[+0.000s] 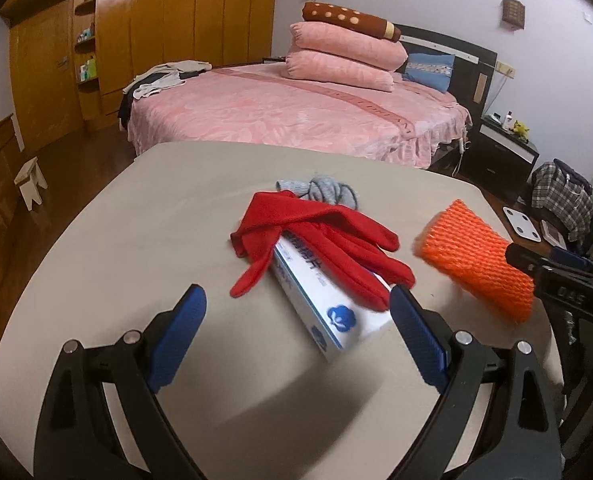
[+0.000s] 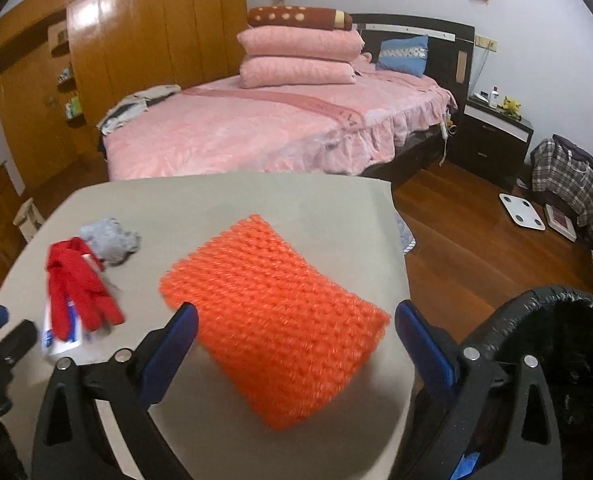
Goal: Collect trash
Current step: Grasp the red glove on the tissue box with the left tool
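Observation:
A white and blue carton (image 1: 328, 308) lies on the beige table (image 1: 136, 232) with a red glove (image 1: 320, 240) draped over its far end. My left gripper (image 1: 298, 304) stands open just short of the carton, its near end between the blue pads. An orange foam net sleeve (image 2: 272, 320) lies to the right, and my right gripper (image 2: 296, 320) is open with the sleeve's near end between its fingers. The sleeve (image 1: 476, 256) also shows in the left wrist view. A crumpled grey cloth (image 1: 324, 190) sits behind the glove.
A bin with a black liner (image 2: 544, 320) stands low at the right, beside the table's edge. Beyond the table is a pink bed (image 1: 296, 116) with stacked pillows, a wooden wardrobe (image 1: 156, 20), a nightstand (image 2: 492, 128) and a white scale (image 2: 520, 212) on the wood floor.

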Demonstrator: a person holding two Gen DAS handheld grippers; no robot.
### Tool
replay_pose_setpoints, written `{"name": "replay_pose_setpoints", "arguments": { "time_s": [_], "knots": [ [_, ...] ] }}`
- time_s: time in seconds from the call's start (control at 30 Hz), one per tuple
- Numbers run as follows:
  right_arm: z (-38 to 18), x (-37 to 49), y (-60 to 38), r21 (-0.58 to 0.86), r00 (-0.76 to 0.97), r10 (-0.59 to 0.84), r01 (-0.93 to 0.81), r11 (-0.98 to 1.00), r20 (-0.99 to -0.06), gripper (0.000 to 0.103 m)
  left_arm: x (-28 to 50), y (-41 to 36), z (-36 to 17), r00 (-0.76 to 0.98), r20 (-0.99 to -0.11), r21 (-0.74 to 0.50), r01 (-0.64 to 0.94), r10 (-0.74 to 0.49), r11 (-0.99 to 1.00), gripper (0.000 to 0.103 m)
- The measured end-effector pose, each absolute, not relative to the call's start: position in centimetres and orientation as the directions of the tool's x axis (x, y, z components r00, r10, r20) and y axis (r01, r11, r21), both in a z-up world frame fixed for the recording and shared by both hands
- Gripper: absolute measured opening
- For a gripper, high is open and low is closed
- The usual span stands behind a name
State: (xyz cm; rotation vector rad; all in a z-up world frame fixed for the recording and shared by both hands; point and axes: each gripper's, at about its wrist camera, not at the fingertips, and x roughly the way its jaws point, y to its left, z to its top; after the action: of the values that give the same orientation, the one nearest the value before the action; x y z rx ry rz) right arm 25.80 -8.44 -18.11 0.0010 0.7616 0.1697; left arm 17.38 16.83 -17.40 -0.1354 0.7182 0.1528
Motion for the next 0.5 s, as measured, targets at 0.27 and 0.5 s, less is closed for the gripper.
{"name": "replay_pose_setpoints", "arguments": {
  "time_s": [0.27, 0.5],
  "knots": [
    [-19.6, 28.2, -7.8, 0.042, 0.680, 0.133, -0.149, 0.988, -0.721, 0.097, 20.0, 17.2, -17.6, 0.738, -0.670, -0.064, -0.166, 0.081, 0.984, 0.090],
    [-20.6, 28.8, -7.1, 0.029, 0.643, 0.146, -0.189, 0.982, -0.752, 0.097, 22.7, 17.0, -18.3, 0.720, -0.691, -0.050, -0.148, 0.072, 0.988, 0.090]
  ]
}}
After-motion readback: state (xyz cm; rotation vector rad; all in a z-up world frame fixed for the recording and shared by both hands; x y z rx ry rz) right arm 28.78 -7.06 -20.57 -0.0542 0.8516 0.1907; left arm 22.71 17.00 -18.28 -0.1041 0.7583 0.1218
